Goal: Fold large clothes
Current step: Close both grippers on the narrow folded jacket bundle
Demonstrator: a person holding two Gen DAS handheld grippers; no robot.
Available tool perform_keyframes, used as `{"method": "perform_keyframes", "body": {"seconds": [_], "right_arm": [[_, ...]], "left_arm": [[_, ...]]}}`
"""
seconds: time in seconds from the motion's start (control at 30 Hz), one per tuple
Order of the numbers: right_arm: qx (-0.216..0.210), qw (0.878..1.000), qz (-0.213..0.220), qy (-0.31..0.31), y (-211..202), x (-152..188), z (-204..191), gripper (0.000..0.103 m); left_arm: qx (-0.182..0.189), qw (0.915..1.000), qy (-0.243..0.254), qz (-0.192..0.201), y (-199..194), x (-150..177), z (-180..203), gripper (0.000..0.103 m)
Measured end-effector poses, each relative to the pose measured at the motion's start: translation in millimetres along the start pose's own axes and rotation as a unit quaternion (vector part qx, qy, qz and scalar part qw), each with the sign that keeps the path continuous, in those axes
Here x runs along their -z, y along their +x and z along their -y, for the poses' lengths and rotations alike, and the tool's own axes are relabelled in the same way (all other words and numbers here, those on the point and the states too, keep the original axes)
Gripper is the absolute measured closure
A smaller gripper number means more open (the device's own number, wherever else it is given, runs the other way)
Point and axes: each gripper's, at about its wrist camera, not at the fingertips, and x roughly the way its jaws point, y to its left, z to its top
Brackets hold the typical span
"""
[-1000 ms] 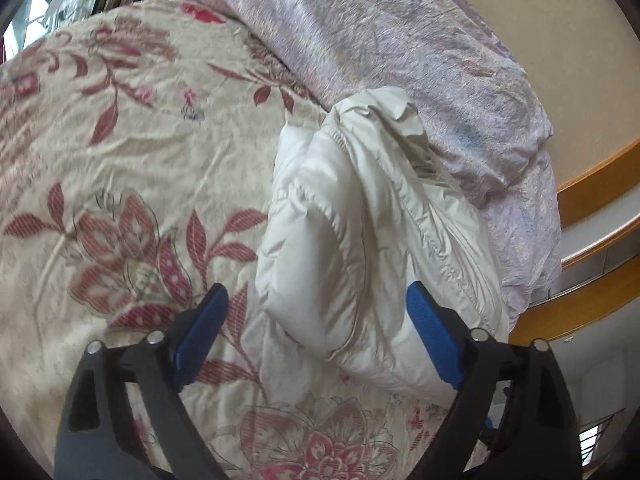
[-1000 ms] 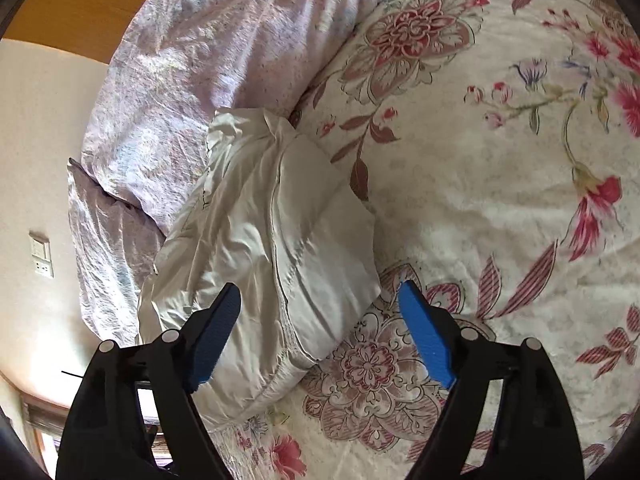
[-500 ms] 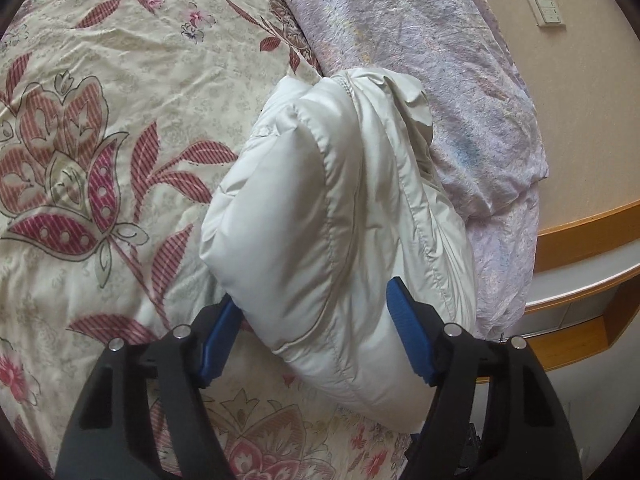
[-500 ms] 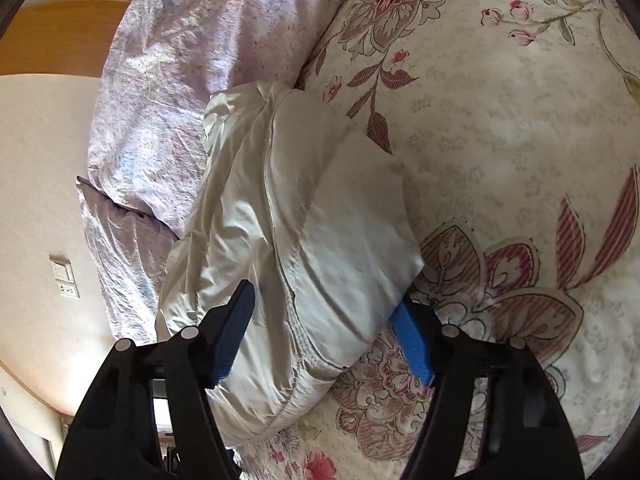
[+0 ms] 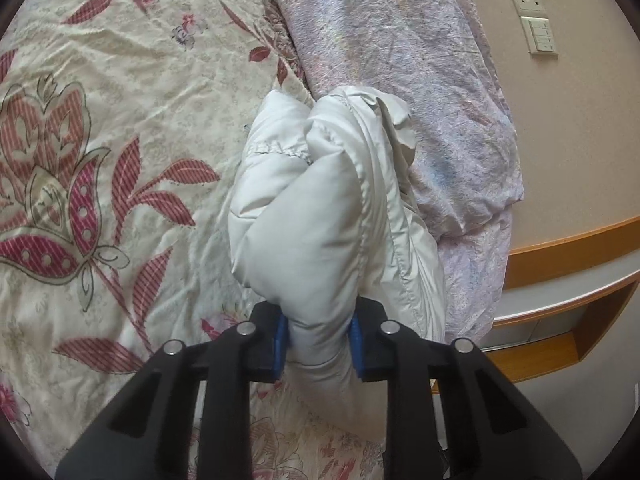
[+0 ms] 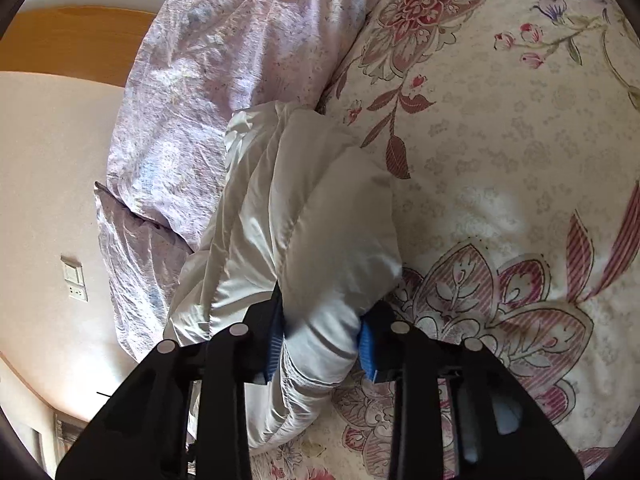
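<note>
Jacket (image 5: 320,216) lies folded into a puffy white bundle on the bed (image 5: 120,120), against the lilac quilt (image 5: 400,60). A second ago both pairs of jaws stood wide around it — now the left gripper (image 5: 319,338) and right gripper (image 6: 320,342) have just closed, each pinching one end. My guess: folding is done, and the bundle gets lifted away.

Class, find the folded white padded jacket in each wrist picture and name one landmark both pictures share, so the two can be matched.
Left wrist view: the white padded jacket fills the centre, its near end pinched in the left tool, pink quilt on its right.
Right wrist view: the jacket sits centre-left, its near end pinched in the right tool, pink quilt on its left.
Shared landmark: the pink quilt against the wall.
</note>
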Motion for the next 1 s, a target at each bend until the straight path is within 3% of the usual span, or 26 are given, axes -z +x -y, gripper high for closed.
{"method": "perform_keyframes", "body": {"seconds": [0.33, 0.8, 0.9, 0.97, 1.0], "right_arm": [[-0.032, 0.997, -0.007, -0.076, -21.5, 18.1, -37.7, 0.077], [-0.031, 0.980, -0.112, -0.164, -67.7, 90.7, -18.1, 0.075], [0.023, 0.972, -0.100, -0.212, -81.1, 99.4, -20.3, 0.058], [0.080, 0.958, -0.043, -0.271, -97.9, 106.1, -26.9, 0.036], [0.113, 0.947, -0.004, -0.300, -107.2, 109.2, -32.3, 0.035]], "left_arm": [[-0.002, 0.9986, 0.045, 0.027, -38.9, -8.9, 14.4, 0.083], [-0.019, 0.9987, 0.020, 0.044, -149.7, 19.5, -57.5, 0.081], [-0.029, 0.9985, 0.013, 0.044, -156.4, 27.5, -66.7, 0.074], [-0.037, 0.9980, 0.014, 0.049, -156.3, 28.4, -68.8, 0.070], [-0.042, 0.9975, 0.021, 0.052, -155.4, 28.6, -67.3, 0.068]]}}
